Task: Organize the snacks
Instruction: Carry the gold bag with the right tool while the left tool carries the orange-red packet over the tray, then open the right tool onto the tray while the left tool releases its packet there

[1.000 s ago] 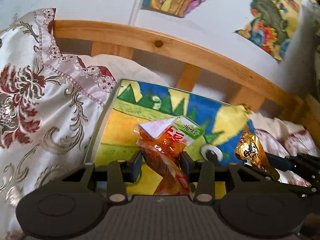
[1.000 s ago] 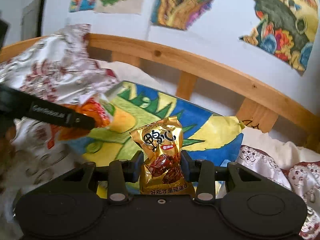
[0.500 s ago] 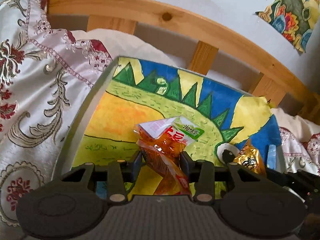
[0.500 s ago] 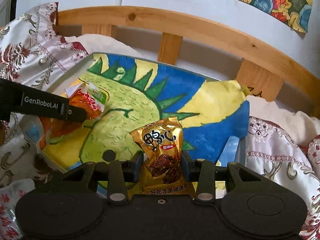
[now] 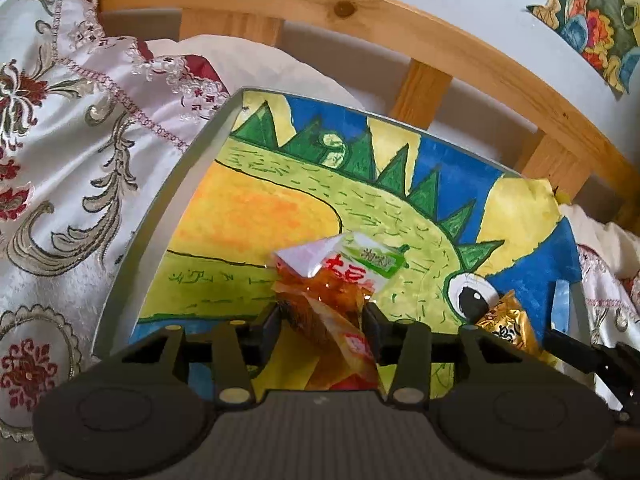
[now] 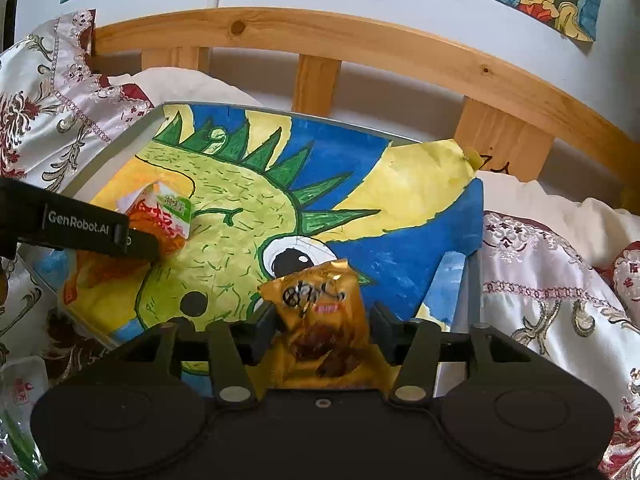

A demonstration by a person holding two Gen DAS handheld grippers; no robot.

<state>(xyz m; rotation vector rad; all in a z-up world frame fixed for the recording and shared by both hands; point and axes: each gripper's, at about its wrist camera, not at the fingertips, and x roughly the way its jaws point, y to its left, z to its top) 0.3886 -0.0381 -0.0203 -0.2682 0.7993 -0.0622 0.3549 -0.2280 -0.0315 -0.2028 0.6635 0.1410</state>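
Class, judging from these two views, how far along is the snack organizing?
Done: nothing lies loose in the tray yet. In hand: left gripper and right gripper, jaws opening, have the orange snack packet and gold snack packet between them over the tray. Left: withdrawing; another packet lies outside.

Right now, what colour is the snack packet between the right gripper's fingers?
Shiny gold packet with dark print; clearest in the right wrist view.
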